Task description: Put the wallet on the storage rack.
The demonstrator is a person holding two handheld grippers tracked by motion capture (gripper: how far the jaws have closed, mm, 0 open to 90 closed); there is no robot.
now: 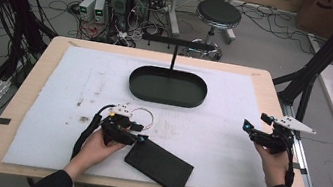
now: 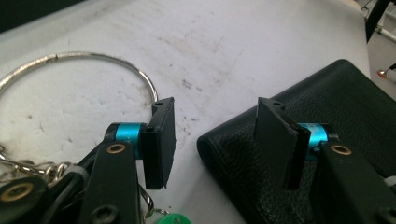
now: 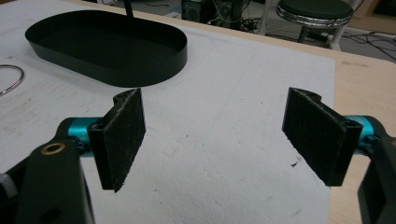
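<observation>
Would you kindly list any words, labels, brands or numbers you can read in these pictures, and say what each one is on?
None can be read.
Black wallet: plain grained surface, no brand or lettering visible.
Black oval tray: no markings visible.
Cardboard box on the floor behind the table: a dark printed mark, cut off by the frame edge and too blurred to read.

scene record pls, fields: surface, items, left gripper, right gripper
surface: white mat on wooden table
items: black oval tray; black wallet; key ring
left gripper: jaws apart, astride the wallet's edge, pads not pressing
right gripper: jaws wide open over bare mat, nothing between
</observation>
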